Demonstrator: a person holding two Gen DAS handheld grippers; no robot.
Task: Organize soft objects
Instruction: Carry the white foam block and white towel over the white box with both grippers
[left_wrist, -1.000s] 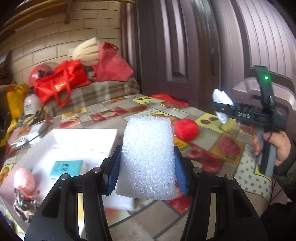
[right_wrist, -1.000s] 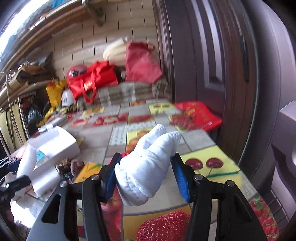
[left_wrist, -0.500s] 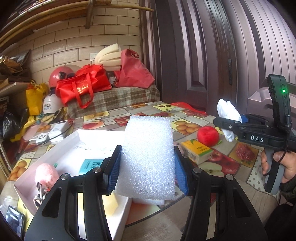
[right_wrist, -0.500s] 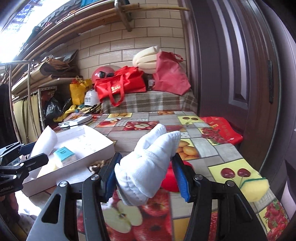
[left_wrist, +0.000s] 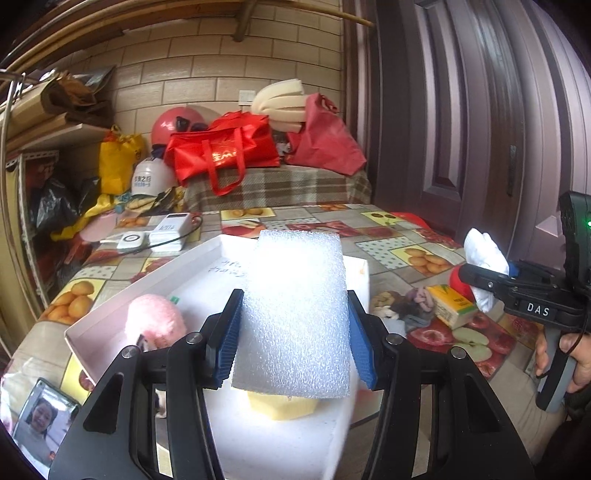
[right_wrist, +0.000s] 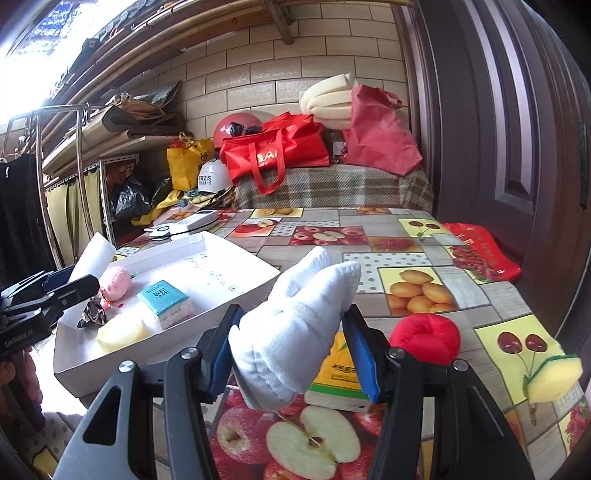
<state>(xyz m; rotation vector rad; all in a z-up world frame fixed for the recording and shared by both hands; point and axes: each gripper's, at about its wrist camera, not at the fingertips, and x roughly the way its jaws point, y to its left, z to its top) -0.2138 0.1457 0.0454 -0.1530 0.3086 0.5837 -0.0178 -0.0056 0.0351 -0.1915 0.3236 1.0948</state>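
Note:
My left gripper (left_wrist: 293, 332) is shut on a white foam block (left_wrist: 295, 314), held upright above the near end of a shallow white box (left_wrist: 107, 314). The box holds a pink plush (left_wrist: 155, 321), a yellow sponge (left_wrist: 282, 406) under the block, and a teal-topped packet (right_wrist: 166, 301). My right gripper (right_wrist: 291, 350) is shut on a rolled white sock (right_wrist: 295, 325), over the fruit-print tablecloth to the right of the box. From the left wrist view the right gripper (left_wrist: 495, 273) shows at the right with the sock (left_wrist: 484, 254) in it.
On the cloth by the right gripper lie a red plush apple (right_wrist: 424, 338), a yellow carton (right_wrist: 338, 373), a yellow-green sponge (right_wrist: 554, 376) and a red bag (right_wrist: 480, 251). A phone (left_wrist: 40, 417) lies at the near left. Bags and helmets pile up at the back.
Both grippers swung left across the table, each keeping its load. The foam block now hangs over the white box. The sock has come nearer the box's right side.

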